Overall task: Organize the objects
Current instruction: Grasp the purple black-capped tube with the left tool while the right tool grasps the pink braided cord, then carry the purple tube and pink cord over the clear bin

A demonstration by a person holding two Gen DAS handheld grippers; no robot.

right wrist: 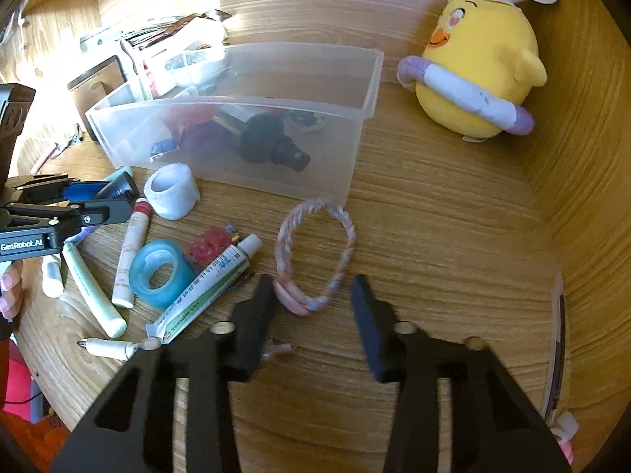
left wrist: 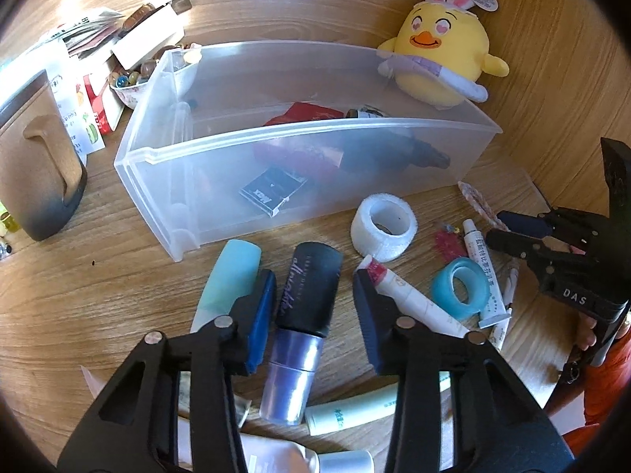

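Note:
A bottle (left wrist: pixel 303 295) with a black cap and a purple body lies on the wooden desk between the fingers of my left gripper (left wrist: pixel 313 280). The left pad is right beside the cap and a gap shows on the right, so the gripper is open. In the right wrist view my right gripper (right wrist: pixel 312 283) stands open around the near end of a braided pastel ring (right wrist: pixel 282 244) that lies flat on the desk. A clear plastic bin (left wrist: pixel 276 149) behind both holds a black bottle, a red packet and a small black box.
Loose on the desk lie a white tape roll (left wrist: pixel 384 228), a blue tape ring (left wrist: pixel 459 287), an ointment tube (left wrist: pixel 483 272) and several white and green tubes. A yellow plush chick (left wrist: pixel 441 51) sits at the back right. A brown mug (left wrist: pixel 35 157) stands at the left.

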